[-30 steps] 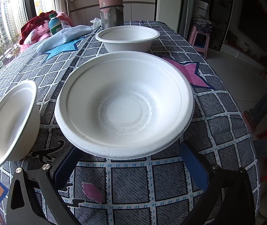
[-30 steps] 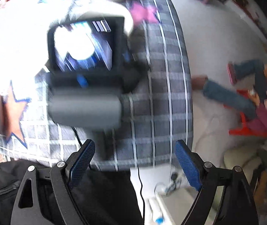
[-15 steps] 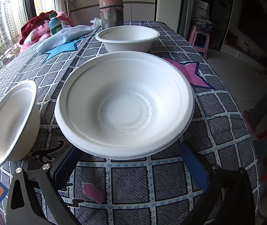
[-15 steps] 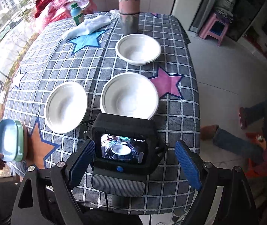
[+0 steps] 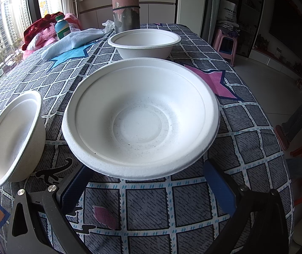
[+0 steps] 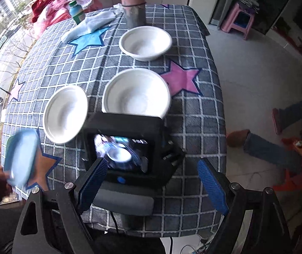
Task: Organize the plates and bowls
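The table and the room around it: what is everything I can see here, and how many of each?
White disposable bowls: three, white, on the table; one mid-table, one to its left, one farther back.
Blue plates: blurred stack, count unclear, light blue, held in a bare hand at the table's near left edge.
Checked tablecloth: one, grey with coloured stars, covering the table.
Metal cylinder: one, pink and grey, at the far end.
Plastic bottle: one, green cap, far left.
Light blue cloth: one, beside the bottle.
Pink stool: one, on the floor.
Seated person: one, jeans, right of the table.
Left gripper: open, at the middle bowl's near rim.
Right gripper: open, above the left gripper's camera.
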`<state>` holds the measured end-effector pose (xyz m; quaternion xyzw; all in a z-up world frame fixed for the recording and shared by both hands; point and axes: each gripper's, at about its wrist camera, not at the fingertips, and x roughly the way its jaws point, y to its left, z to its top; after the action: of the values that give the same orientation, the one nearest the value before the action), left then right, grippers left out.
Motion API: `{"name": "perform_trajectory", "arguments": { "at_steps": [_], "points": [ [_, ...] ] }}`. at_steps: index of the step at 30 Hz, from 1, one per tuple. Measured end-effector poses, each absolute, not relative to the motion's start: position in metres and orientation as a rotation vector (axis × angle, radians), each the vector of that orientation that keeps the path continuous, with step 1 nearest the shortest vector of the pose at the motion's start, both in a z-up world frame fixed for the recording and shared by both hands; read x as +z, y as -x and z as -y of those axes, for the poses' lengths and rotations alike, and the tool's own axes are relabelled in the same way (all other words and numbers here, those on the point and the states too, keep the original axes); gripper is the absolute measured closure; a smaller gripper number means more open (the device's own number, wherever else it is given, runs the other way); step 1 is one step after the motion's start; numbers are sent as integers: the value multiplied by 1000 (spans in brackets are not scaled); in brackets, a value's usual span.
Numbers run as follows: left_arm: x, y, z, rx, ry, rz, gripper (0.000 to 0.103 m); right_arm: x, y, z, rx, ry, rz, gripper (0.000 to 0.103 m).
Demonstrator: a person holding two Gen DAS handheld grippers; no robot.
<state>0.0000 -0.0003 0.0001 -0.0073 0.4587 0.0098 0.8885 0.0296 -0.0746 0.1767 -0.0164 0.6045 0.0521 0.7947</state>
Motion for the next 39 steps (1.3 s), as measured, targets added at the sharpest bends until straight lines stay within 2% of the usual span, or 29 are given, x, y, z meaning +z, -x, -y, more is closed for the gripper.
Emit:
{"name": "perform_trajectory", "arguments": {
  "at_steps": [28, 39],
  "points": [
    [0, 0, 0, 20, 15, -953, 0, 189, -16, 45, 170, 223, -1312, 15],
    [0, 0, 0, 20, 15, -953, 0, 190, -17, 38, 168, 186, -1301, 15]
  ]
}}
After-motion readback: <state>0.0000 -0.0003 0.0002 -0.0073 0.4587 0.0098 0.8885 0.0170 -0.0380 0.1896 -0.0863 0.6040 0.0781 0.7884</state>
